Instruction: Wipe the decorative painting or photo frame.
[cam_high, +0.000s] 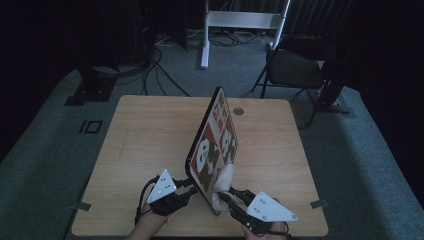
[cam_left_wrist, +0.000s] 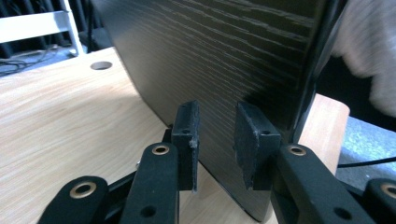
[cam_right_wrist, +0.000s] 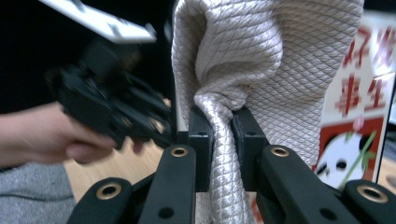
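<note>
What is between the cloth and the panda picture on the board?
Nothing visible. The right claw pinches the cloth, and the cloth already lies against the picture side of the board, which stands tilted on the table.

Dark curtained lab, floor cables (cam_high: 165, 75)

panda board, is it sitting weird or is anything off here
Yes: the panda board is not lying flat. It stands tilted on its near edge on the table, its dark back by the left gripper, whose pads do not grip it. The right gripper pinches a bunched white cloth against its printed face.
</note>
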